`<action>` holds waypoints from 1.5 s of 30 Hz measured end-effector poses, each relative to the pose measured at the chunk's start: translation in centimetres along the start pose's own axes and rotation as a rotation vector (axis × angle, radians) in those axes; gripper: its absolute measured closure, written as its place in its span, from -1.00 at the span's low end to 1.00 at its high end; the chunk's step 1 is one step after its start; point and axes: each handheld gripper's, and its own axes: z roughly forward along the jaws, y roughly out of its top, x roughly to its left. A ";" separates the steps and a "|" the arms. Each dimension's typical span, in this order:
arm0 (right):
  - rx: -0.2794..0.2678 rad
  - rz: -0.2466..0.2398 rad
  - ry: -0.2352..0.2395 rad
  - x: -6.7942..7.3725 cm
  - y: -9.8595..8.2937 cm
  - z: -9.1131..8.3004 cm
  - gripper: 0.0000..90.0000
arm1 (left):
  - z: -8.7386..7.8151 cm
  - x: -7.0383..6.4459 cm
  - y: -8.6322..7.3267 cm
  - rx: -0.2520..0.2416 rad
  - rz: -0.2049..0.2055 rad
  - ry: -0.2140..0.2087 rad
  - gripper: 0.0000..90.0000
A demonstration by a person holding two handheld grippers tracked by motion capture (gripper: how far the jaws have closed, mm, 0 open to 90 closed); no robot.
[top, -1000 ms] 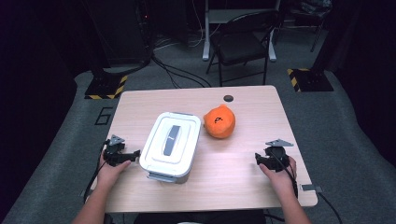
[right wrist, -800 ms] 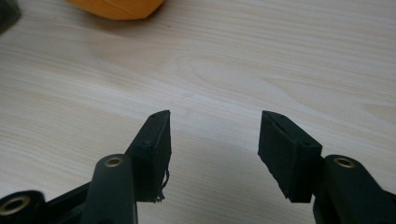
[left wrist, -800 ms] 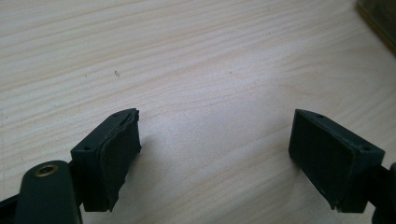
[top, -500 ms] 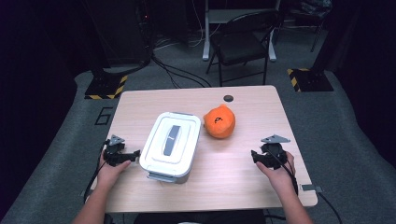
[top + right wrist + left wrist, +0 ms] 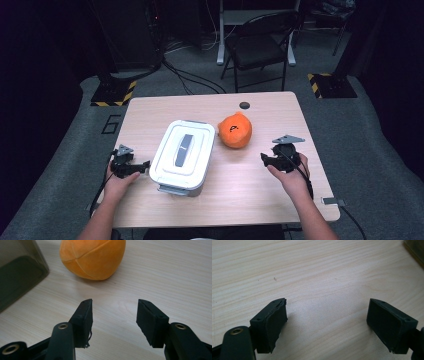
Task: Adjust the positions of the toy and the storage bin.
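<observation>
A: Take the white lidded container (image 5: 183, 156) as the landmark. What lies around it on the surface (image 5: 250, 195)?

B: One orange ball (image 5: 235, 131), just beside the container's far right corner. One small dark round spot (image 5: 244, 105) sits farther back, beyond the ball. That makes one container, one ball, two grippers.

A: Where are the grippers?

B: The left hand-held gripper (image 5: 141, 165) is just beside the container's left side, near its front end; I cannot tell whether it touches. Its jaws stand wide apart, released, with bare wood between them in the left gripper view (image 5: 327, 315). The right hand-held gripper (image 5: 263, 159) is well to the right of the container, in front of the ball and to its right.

A: Is the right one holding anything?

B: No, its jaws are spread and empty (image 5: 114, 312). In the right gripper view the ball (image 5: 93, 257) lies ahead of them, slightly left, with clear wood between. The container's dark wall (image 5: 20, 270) shows left of the ball.

A: Anything off the surface?

B: One folding chair (image 5: 260, 45) stands on the floor beyond the container.
</observation>
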 end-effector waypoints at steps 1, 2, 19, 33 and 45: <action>-0.001 0.001 0.002 0.1 0.2 0.0 0.04 | 0.0 0.0 0.0 0.000 0.000 0.000 -0.64; 0.000 -0.004 0.005 0.2 0.4 0.1 0.04 | 0.0 0.0 0.0 0.000 0.000 0.000 -0.64; 0.013 -0.019 0.042 1.4 2.5 1.6 0.07 | 0.0 0.0 0.0 -0.001 -0.001 0.000 -0.64; 0.027 -0.060 0.064 3.0 4.0 3.2 0.06 | 0.0 0.0 0.0 -0.001 -0.003 0.000 -0.64; 0.037 -0.066 0.077 4.0 5.1 4.7 0.05 | 0.0 0.0 0.0 -0.001 -0.003 -0.001 -0.64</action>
